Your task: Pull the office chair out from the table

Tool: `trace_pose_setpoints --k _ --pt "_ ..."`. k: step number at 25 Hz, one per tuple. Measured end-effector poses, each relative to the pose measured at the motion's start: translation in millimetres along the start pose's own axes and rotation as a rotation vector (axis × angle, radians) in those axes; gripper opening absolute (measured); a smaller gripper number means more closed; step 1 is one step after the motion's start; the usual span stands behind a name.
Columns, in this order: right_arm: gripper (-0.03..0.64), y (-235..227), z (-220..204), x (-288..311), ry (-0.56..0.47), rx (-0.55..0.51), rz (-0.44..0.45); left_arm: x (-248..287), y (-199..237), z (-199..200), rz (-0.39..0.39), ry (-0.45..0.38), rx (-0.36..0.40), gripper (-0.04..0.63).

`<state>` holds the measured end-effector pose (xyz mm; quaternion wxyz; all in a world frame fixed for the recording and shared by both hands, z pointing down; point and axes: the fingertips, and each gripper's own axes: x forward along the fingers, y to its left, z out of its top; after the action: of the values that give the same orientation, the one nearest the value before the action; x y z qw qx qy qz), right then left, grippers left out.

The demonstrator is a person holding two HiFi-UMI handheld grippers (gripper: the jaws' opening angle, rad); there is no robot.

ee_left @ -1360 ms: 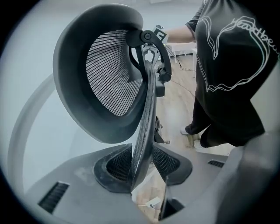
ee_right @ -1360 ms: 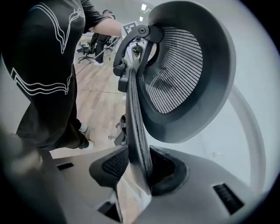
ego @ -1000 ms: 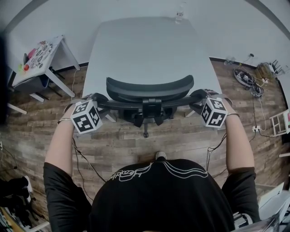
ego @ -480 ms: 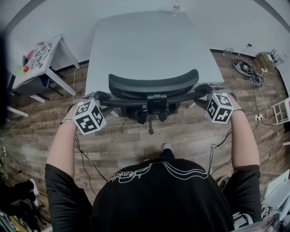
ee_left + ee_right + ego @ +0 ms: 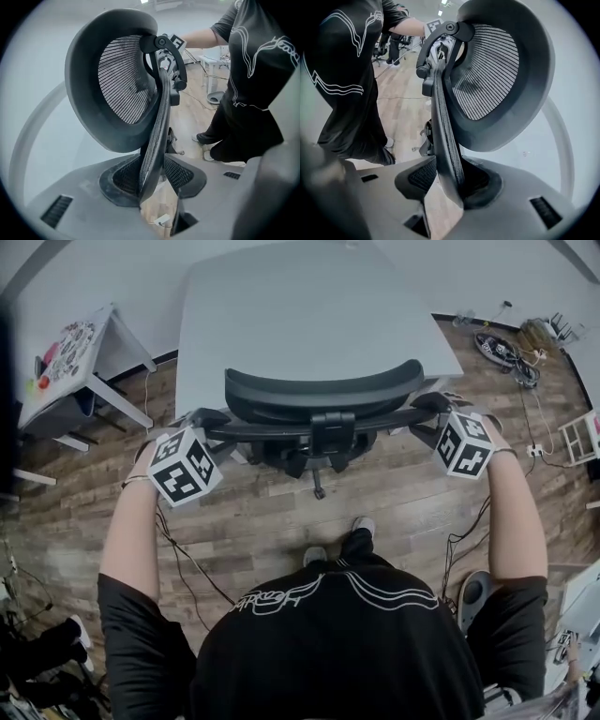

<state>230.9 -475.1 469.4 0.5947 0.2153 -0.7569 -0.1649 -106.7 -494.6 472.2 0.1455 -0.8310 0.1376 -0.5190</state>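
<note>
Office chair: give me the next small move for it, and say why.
Probably draw both grippers straight back toward the person to roll the office chair away. The left gripper and right gripper each clamp a side edge of its backrest, yet the backrest stands right at the near edge of the table, so the seat is likely under it.

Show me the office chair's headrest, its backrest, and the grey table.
headrest (image 5: pixel 319 395): head view, middle of its curved top.
backrest (image 5: pixel 158 136): left gripper view, its mesh side edge, about midway up.
grey table (image 5: pixel 281 306): head view, bare middle of its top.
</note>
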Motion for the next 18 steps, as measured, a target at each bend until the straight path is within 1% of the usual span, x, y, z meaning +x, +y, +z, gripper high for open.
trace_pose_setpoints --k 6,10,13,15,18 --pt "0.182 3.9 3.1 -9.1 -0.001 0.006 0.020 -6.4 -0.1 1.3 -0.025 -0.001 -0.004 0.150" --pt "0.182 5.1 5.2 -21.6 -0.004 0.008 0.033 -12.9 -1.5 5.5 -0.046 0.018 -0.026 0.151" --pt "0.181 4.8 8.8 -30.5 -0.016 0.003 0.035 -20.4 -1.0 7.6 -0.048 0.036 -0.050 0.156" --pt "0.181 16.5 5.0 -37.6 -0.027 -0.003 0.026 -22.8 -13.9 11.2 -0.041 0.052 -0.058 0.159" --pt "0.181 53.7 -12.4 -50.2 -0.033 -0.012 0.001 -22.3 -54.3 22.5 -0.024 0.056 -0.060 0.160"
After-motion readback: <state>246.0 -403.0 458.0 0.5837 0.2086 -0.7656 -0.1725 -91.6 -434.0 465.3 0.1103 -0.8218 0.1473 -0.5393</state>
